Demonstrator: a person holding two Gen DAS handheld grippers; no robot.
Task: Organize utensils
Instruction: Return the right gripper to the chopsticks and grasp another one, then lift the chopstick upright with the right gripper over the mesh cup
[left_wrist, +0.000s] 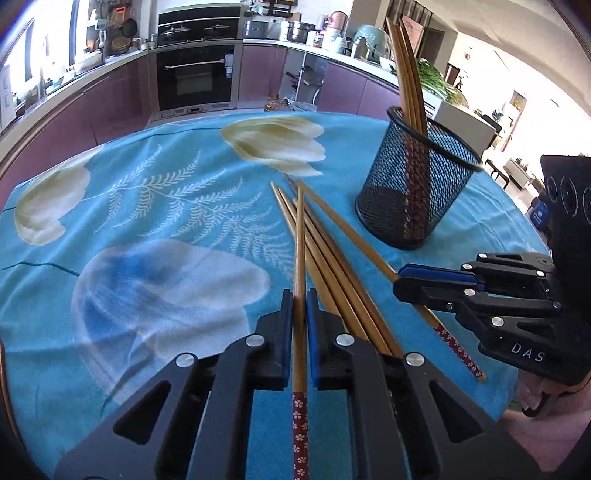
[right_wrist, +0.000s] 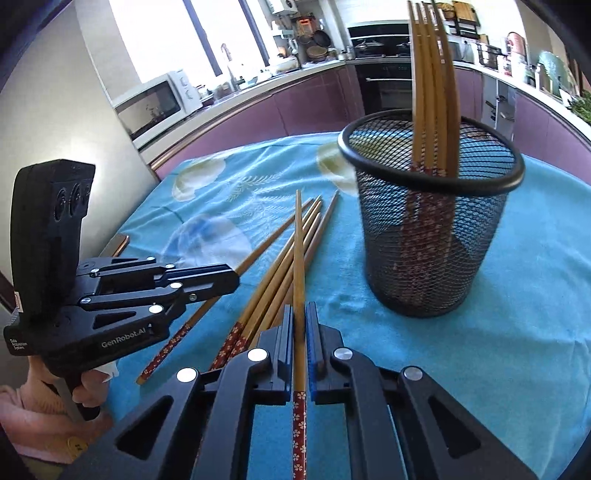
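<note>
Each gripper is shut on one wooden chopstick with a red flowered end. My left gripper (left_wrist: 300, 299) holds a chopstick (left_wrist: 300, 240) pointing forward over a pile of several loose chopsticks (left_wrist: 340, 273) on the blue cloth. My right gripper (right_wrist: 300, 314) holds another chopstick (right_wrist: 298, 251) above the same pile (right_wrist: 280, 273). A black mesh cup (left_wrist: 413, 184) stands at the right, with several chopsticks (left_wrist: 404, 74) upright in it; it also shows in the right wrist view (right_wrist: 432, 229). The right gripper shows in the left view (left_wrist: 436, 284), the left gripper in the right view (right_wrist: 207, 280).
The round table carries a blue flowered cloth (left_wrist: 147, 206). Purple kitchen cabinets and an oven (left_wrist: 195, 77) stand behind it. A microwave (right_wrist: 155, 103) sits on the counter at the left. The table's copper rim (right_wrist: 122, 243) shows near the left gripper.
</note>
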